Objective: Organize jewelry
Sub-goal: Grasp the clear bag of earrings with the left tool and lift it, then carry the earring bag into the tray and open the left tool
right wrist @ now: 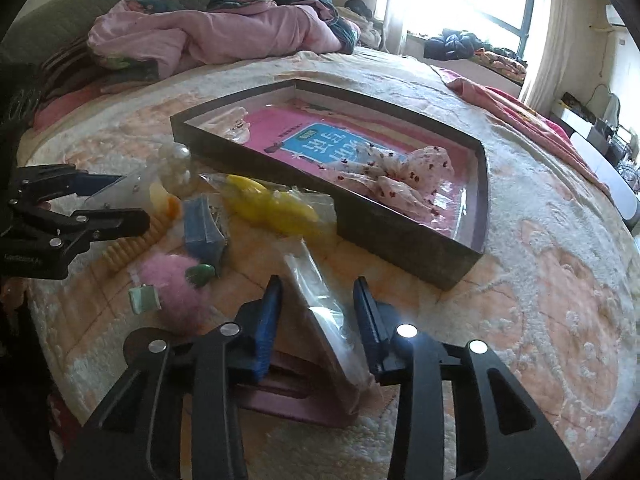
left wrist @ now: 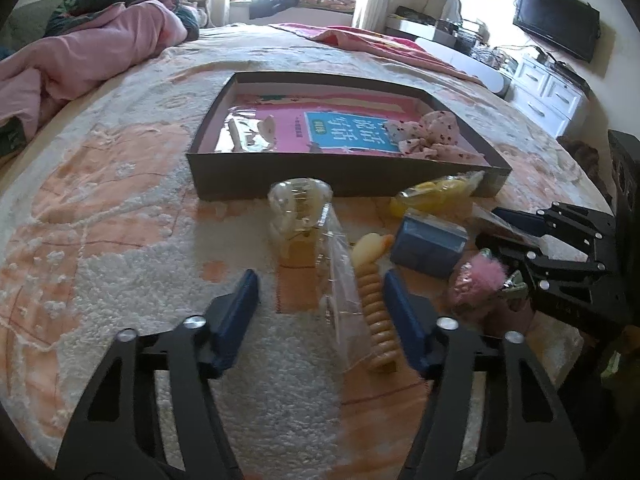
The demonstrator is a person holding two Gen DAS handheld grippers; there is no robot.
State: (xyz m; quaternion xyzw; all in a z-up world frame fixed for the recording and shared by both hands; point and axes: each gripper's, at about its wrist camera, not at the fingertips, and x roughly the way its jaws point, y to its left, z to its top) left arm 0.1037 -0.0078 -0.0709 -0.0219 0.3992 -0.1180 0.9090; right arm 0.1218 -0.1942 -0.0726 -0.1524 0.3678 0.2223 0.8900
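A shallow dark box (left wrist: 280, 178) (right wrist: 400, 236) with a pink lining lies on the bed; a floral bow (left wrist: 432, 136) (right wrist: 404, 176) and a clear packet (left wrist: 250, 132) lie in it. In front of it lie a clear-bagged bead item (left wrist: 300, 208), a tan comb-like clip with a duck (left wrist: 374, 292), a blue box (left wrist: 430, 246) (right wrist: 202, 232), a yellow bagged piece (left wrist: 434, 194) (right wrist: 272, 204) and a pink fluffy clip (left wrist: 480, 280) (right wrist: 172, 284). My left gripper (left wrist: 320, 284) is open around the clear bag and clip. My right gripper (right wrist: 318, 292) is open around a clear flat packet (right wrist: 324, 304).
The patterned bedspread (left wrist: 120, 220) spreads to the left. A pink quilt (left wrist: 80, 56) (right wrist: 208, 36) is heaped at the head. A pink flat case (right wrist: 288, 392) lies under my right gripper. White drawers (left wrist: 548, 96) and a TV (left wrist: 556, 26) stand at the right.
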